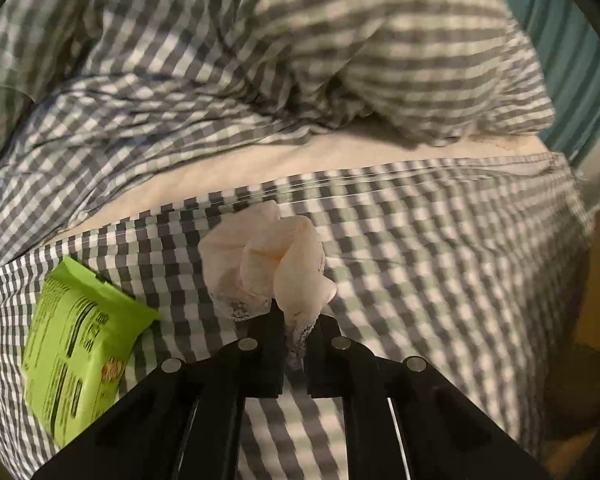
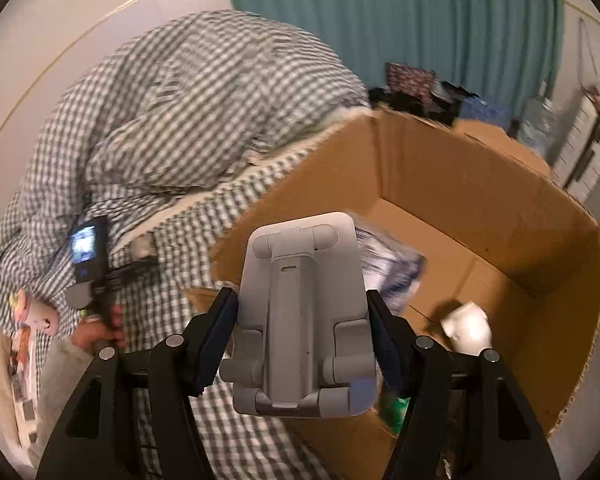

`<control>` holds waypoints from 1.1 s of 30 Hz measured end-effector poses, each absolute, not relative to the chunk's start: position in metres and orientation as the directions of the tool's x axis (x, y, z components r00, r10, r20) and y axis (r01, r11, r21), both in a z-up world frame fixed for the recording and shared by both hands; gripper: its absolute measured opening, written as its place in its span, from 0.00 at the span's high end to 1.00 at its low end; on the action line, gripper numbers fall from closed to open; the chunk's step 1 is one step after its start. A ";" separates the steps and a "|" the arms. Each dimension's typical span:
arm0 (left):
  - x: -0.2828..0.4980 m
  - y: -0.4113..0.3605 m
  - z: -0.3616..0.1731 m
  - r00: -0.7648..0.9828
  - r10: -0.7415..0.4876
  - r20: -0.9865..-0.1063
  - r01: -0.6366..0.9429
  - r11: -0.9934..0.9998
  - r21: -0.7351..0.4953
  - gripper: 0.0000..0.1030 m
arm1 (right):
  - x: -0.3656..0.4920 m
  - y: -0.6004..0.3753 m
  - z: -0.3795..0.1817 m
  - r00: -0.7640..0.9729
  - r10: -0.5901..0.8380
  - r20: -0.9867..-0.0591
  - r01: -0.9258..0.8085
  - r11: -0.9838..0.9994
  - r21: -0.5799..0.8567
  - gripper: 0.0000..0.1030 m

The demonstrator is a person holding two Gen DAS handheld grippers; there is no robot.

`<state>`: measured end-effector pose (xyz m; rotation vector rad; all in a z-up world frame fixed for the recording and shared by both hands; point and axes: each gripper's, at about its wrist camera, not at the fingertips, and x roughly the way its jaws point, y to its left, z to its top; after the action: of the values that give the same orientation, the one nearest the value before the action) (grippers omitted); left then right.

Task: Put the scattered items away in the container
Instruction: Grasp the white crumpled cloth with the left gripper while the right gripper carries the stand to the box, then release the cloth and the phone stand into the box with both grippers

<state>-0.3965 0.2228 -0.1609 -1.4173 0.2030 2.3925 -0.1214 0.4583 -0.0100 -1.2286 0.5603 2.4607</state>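
Fingers of the left gripper are clenched on a pale crumpled cloth at the bed, a green packet just beside; the right gripper grasps a grey phone stand over the cardboard box, its long axis along the fingers, hinged end pointing away. Some items already lie inside; several remain out

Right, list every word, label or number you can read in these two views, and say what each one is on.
None can be read.
Green packet on the checked bedsheet: black print, too blurred.
Blue and white package in the cardboard box: blurred.
Grey stand: no text visible.
Printed sheets at lower left: too small.
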 end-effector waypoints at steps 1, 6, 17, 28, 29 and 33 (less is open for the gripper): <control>-0.389 0.222 -0.152 -0.450 0.228 -0.864 -0.374 -0.926 -0.050 0.94 | -0.118 0.464 -0.013 -0.561 0.123 -0.819 -0.475 -0.858 0.196 0.38; -0.347 0.220 -0.102 -0.497 0.255 -0.829 -0.414 -0.910 -0.032 0.94 | -0.105 0.486 -0.033 -0.510 0.135 -0.850 -0.535 -0.823 0.190 0.38; -0.243 0.278 0.009 -0.528 0.423 -0.737 -0.601 -0.799 -0.029 0.94 | -0.066 0.501 -0.008 -0.593 0.135 -0.794 -0.525 -0.812 0.254 0.23; -0.155 0.408 -0.013 -0.351 0.527 -0.774 -0.803 -0.594 -0.040 0.82 | 0.009 0.530 0.011 -0.654 0.138 -0.744 -0.551 -0.760 0.344 0.19; -0.150 0.418 -0.019 -0.352 0.508 -0.786 -0.807 -0.590 -0.019 0.59 | 0.011 0.531 0.010 -0.653 0.131 -0.746 -0.549 -0.760 0.348 0.19; -0.147 0.418 -0.028 -0.441 0.419 -0.794 -0.762 -0.643 0.084 0.15 | 0.013 0.523 0.014 -0.657 0.118 -0.745 -0.524 -0.781 0.339 0.19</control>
<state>-0.1468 0.4176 -0.0283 -0.9976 0.5712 2.1125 0.0125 0.5227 0.0141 -1.0438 0.7727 2.4458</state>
